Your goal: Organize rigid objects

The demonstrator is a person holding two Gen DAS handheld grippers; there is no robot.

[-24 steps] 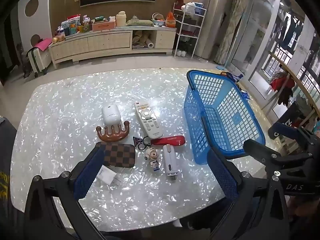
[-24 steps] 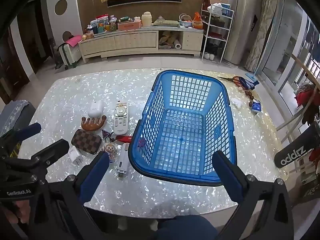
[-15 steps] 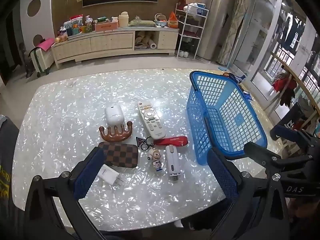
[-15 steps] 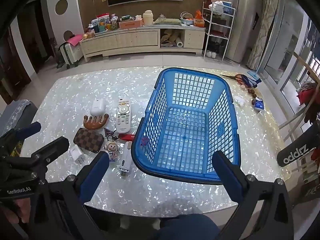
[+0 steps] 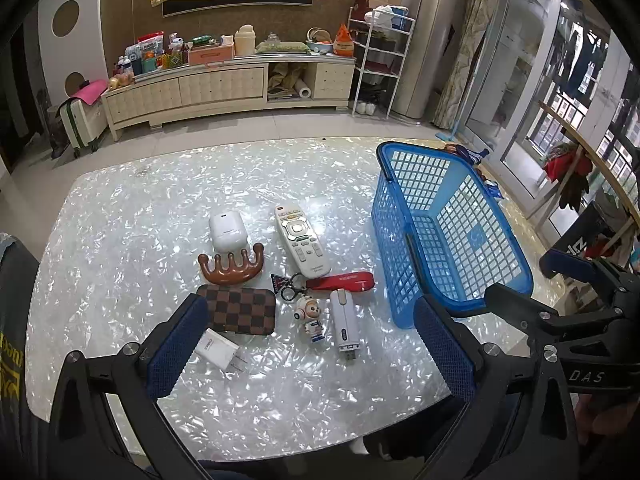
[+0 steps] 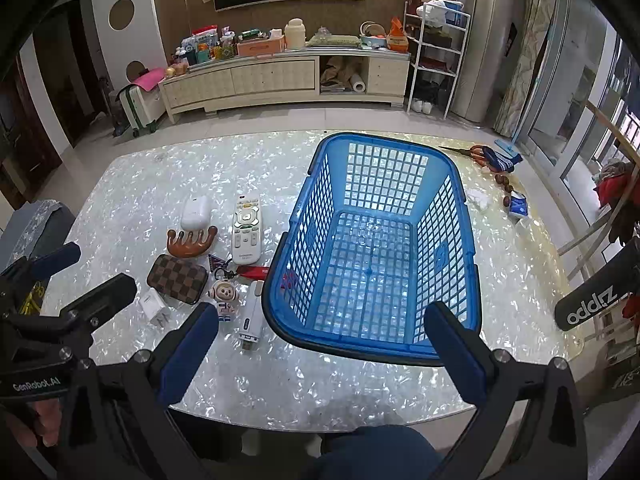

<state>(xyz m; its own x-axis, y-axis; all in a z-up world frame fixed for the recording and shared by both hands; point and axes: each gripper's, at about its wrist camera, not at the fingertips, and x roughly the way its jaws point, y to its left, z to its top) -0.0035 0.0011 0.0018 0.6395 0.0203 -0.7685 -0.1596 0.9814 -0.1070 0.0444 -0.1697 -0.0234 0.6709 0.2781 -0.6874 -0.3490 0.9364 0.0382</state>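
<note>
An empty blue basket point(image 6: 460, 248) point(image 5: 516, 268) stands on the shell-patterned table point(image 5: 128, 240). Left of it lie a white remote point(image 5: 302, 240), a white case point(image 5: 227, 231), a brown wooden comb point(image 5: 232, 266), a checkered pouch point(image 5: 240, 308), a white plug point(image 5: 218, 354), a red pocket knife point(image 5: 342, 281), an astronaut bear keychain point(image 5: 310, 316) and a white dongle point(image 5: 346, 324). My left gripper point(image 5: 308, 354) hangs open above the near table edge, with nothing between its fingers. My right gripper point(image 6: 320, 344) is open too, before the basket's near rim.
Scissors point(image 6: 478, 152), nuts and a small blue packet point(image 6: 518, 206) lie on the table right of the basket. Beyond the table stand a low cabinet point(image 6: 280, 76), a wire shelf point(image 6: 434, 52) and a suitcase point(image 6: 138, 106). Glass doors are to the right.
Both grippers have drifted slightly, so the objects sit a little differently in each view. Nothing on the table was touched and both stay open.
</note>
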